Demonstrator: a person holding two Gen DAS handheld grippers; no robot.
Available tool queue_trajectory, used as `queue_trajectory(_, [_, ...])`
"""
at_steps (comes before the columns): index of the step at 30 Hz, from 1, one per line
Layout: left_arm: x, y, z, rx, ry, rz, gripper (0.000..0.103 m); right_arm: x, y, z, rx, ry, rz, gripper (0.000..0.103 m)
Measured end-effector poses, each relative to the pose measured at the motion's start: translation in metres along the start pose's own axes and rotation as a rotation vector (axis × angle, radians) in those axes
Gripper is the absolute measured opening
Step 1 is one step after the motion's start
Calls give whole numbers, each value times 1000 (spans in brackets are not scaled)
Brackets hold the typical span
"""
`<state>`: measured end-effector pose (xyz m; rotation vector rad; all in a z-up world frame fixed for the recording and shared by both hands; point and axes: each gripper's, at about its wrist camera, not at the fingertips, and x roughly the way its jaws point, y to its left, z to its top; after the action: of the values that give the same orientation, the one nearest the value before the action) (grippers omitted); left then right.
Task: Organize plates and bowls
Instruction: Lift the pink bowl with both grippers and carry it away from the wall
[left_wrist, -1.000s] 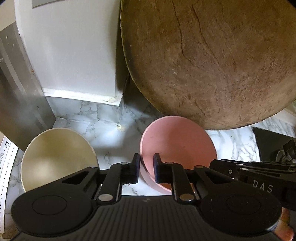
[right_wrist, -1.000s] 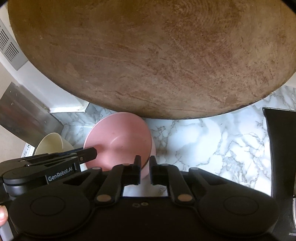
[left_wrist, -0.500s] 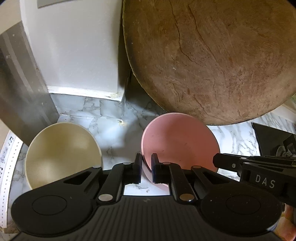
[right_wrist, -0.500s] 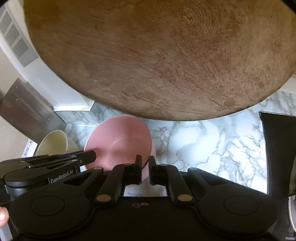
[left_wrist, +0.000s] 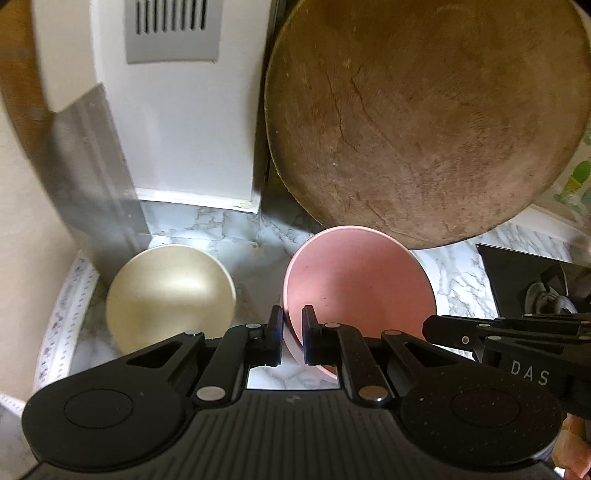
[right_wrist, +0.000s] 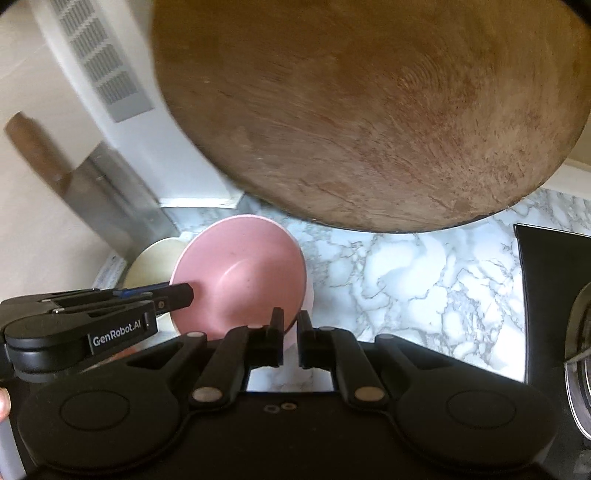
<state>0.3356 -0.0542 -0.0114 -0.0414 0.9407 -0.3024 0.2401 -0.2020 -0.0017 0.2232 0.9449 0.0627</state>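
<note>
A pink bowl (left_wrist: 354, 280) is held above the marble counter, tilted, its inside facing me. My left gripper (left_wrist: 293, 325) is shut on its left rim. My right gripper (right_wrist: 291, 328) is shut on its right rim; the bowl shows in the right wrist view (right_wrist: 240, 273) too. A second pink piece seems to sit under the bowl, unclear. A cream bowl (left_wrist: 170, 295) rests on the counter to the left, and is partly hidden behind the pink bowl in the right wrist view (right_wrist: 151, 262).
A large round wooden board (left_wrist: 424, 118) leans upright behind the bowls. A cleaver (right_wrist: 92, 181) leans against the white wall at the left. A black stove top (right_wrist: 554, 295) lies at the right. The marble counter (right_wrist: 406, 280) spreads between bowl and stove.
Both grippers have drawn back and up with the pink bowl; the board and the cream bowl look farther away, and the wall vent has come into view.
</note>
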Motion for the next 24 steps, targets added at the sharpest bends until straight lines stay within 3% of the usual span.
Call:
queue_trajectory(13, [-71,22,-43,6,-42,15,10,-46,51,-44,-48,-18,29,7])
queue_trajectory(24, [-112,51,-98,-20,-10,8,10,-63,91,-86,-65,15,58,7])
